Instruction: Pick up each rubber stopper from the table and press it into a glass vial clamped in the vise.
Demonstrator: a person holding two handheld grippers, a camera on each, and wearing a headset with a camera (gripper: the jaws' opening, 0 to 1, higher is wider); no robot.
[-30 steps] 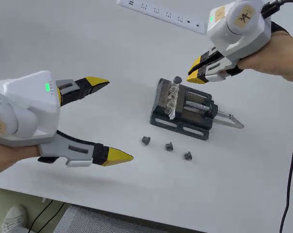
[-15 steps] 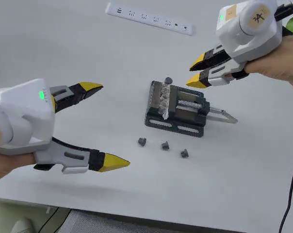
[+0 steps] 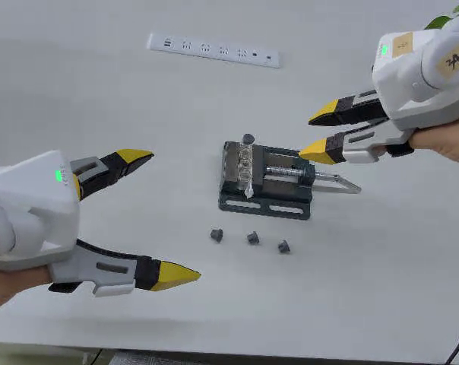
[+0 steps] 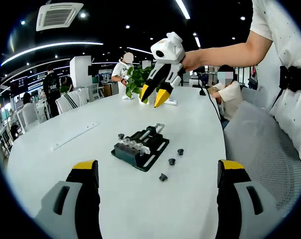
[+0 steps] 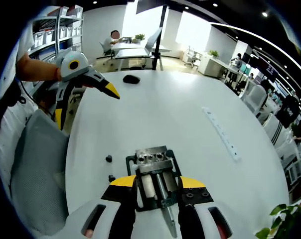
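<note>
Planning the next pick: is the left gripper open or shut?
Open: the left gripper shows its jaws spread wide, nothing between them.

Left hand-held gripper (image 3: 174,214), right gripper (image 3: 306,138): jaws apart.

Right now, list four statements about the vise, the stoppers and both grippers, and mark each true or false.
1. Three rubber stoppers lie loose in a row on the table, on the near side of the vise in the head view. True.
2. The left gripper is shut on a stopper. False: its jaws stand wide apart and hold nothing.
3. The right gripper is open and holds nothing. True.
4. The power strip lies between the vise and the loose stoppers. False: it lies beyond the vise, toward the far side of the table.
</note>
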